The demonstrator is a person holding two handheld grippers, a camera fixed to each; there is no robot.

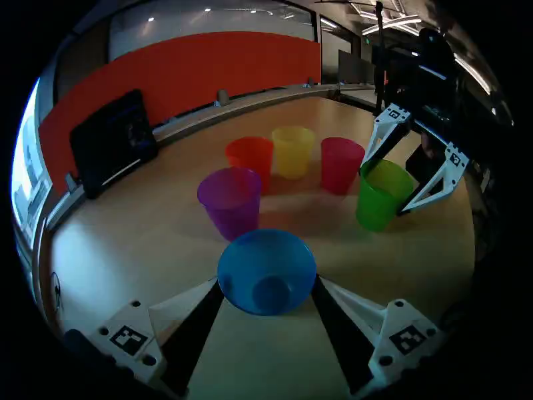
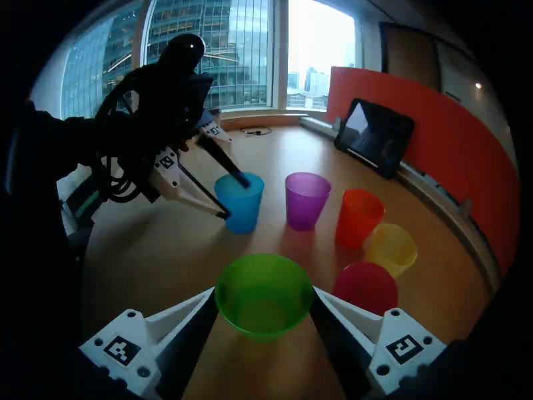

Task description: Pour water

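Observation:
A blue cup (image 1: 266, 272) stands upright on the wooden table (image 1: 133, 247), and my left gripper (image 1: 266, 288) is shut on it, one finger against each side. The right gripper view has the same blue cup (image 2: 240, 200) with the left gripper (image 2: 237, 197) around it. My right gripper (image 2: 264, 301) is shut on a green cup (image 2: 264, 295), also upright; the left gripper view shows this green cup (image 1: 382, 193) inside the right gripper (image 1: 383, 189). Between them stand purple (image 1: 230, 200), orange (image 1: 251, 157), yellow (image 1: 293, 150) and pink (image 1: 341, 163) cups. I cannot tell whether any cup holds water.
A black tablet (image 1: 113, 143) leans on the orange wall panel (image 1: 200, 67) at the table's far edge. In the right gripper view a person's dark sleeve (image 2: 86, 143) holds the left gripper, with tall windows (image 2: 200, 47) behind. Bare tabletop (image 2: 153, 260) lies between the grippers.

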